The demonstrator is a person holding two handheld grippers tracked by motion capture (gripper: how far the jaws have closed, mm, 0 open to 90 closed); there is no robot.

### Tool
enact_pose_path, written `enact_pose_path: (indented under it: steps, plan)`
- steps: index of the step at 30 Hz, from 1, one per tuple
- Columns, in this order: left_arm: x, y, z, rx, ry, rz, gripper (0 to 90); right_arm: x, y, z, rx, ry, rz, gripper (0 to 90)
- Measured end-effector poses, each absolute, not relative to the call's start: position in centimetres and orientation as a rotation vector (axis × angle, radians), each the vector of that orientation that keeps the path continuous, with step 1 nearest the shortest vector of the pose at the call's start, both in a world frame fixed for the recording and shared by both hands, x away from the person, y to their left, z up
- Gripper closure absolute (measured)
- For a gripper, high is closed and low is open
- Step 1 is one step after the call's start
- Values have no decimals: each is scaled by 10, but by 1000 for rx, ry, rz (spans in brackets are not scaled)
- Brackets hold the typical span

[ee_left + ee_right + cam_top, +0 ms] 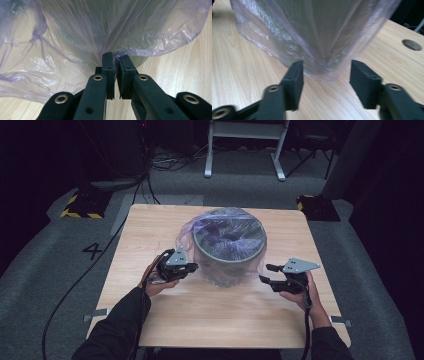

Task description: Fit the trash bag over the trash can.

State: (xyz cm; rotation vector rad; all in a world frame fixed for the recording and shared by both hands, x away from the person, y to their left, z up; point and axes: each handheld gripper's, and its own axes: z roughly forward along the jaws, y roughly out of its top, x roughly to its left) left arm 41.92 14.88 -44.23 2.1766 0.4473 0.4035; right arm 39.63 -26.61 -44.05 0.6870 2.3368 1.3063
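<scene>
A thin lilac plastic bag (220, 232) is draped over the round grey bin (229, 256) mid-table; lining remains unfinished. A fold is pinched by the left gripper (115, 65); the right gripper (325, 72) is held wide beside it.

The table (150, 320) is evenly lit from above; the room around it falls away into near black. Soft sheen sits on the plastic bag (227, 235). In the right gripper view the bag (317, 30) is smeared by blur. The left gripper view is sharper, with pale glare on bag folds (42, 62).
</scene>
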Motion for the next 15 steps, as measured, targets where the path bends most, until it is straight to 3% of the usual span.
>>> enact_pose_path:
  steps: [3,6,11,15]
  plan:
    - [412,154,-440,2165,433,404,758,389,-276,-433,668,2318,1333,359]
    - [405,160,-436,2156,430,396,655,383,-284,-424,645,2291,1340,404]
    - [395,172,-427,2135,453,404,521,381,-293,-406,659,2214,1369,391]
    - [388,182,-423,2093,497,411,351,384,-294,-391,673,2164,1371,392]
